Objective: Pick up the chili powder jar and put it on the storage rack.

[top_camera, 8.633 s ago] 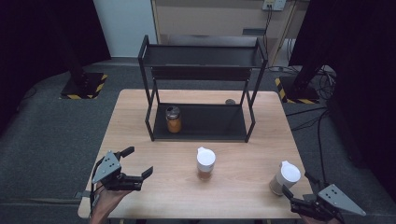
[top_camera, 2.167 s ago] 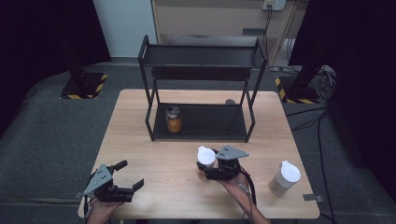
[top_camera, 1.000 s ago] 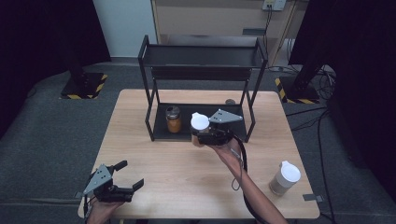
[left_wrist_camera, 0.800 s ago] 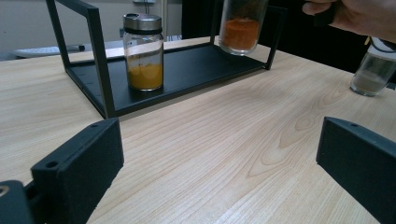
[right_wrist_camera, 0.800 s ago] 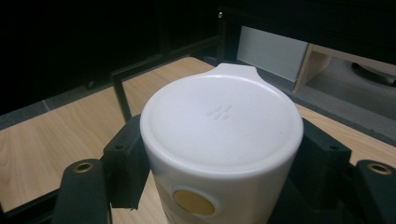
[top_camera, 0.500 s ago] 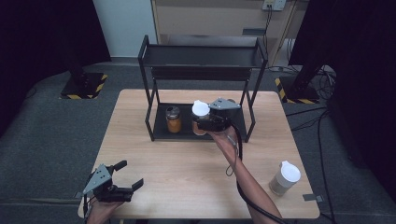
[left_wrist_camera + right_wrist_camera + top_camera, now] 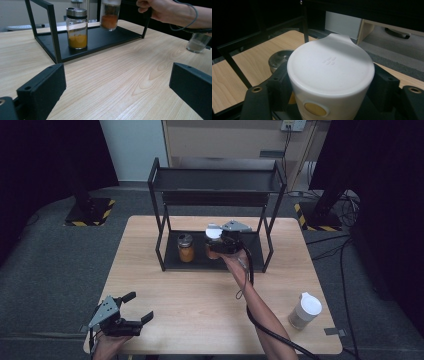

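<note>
Right gripper [image 7: 218,245]: clamped on white-lidded jar [image 7: 214,240], centre frame, for shelving on rack [image 7: 252,254] beside metal-lidded jar [image 7: 185,248].
Left gripper [image 7: 131,316]: jaws apart, idle, lower left.

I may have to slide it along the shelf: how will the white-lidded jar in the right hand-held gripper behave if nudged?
The white-lidded jar looks like clear glass, so probably stiff, smooth and somewhat slippery. It is tall for its base and about half full of orange powder, so a high nudge might tip it; a low one likely slides it. It could knock the metal-lidded jar beside it on the rack.
</note>
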A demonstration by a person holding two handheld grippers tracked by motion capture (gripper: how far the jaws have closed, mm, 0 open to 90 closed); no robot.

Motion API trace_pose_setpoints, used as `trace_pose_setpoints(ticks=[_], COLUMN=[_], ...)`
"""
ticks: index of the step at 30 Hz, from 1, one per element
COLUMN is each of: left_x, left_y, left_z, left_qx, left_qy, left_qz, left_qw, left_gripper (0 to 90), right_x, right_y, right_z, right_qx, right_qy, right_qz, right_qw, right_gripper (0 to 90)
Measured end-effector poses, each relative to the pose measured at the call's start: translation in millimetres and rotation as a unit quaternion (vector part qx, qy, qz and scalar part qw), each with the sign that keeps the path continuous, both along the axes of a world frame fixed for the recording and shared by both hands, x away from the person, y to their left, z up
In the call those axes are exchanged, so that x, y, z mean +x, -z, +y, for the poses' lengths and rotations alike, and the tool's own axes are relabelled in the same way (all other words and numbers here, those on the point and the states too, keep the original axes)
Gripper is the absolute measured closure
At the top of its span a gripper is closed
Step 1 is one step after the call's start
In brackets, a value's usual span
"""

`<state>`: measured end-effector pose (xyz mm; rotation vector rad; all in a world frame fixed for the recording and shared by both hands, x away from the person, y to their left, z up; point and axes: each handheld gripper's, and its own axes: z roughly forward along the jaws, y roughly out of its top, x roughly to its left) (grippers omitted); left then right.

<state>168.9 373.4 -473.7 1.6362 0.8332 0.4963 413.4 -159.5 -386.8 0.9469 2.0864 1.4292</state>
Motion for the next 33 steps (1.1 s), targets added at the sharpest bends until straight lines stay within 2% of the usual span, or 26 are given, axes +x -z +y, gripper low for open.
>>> trace_pose_setpoints(ticks=[15,33], left_x=[0.3,0.4], left_y=[0.2,0.2], left_z=[0.7,0.7], left_qx=[0.0,0.0], left_qy=[0.0,0.001], left_qz=[0.0,0.0], left_qw=[1.0,1.0], left_gripper=[0.0,0.0], right_x=[13.6,15.1], right_y=[19.5,26.5], right_z=[10.4,15.5], right_qx=[-0.009,-0.014], right_qy=[0.019,0.021], right_qz=[0.017,0.027], right_qw=[0.9996,0.9993], right_gripper=[30.4,30.4])
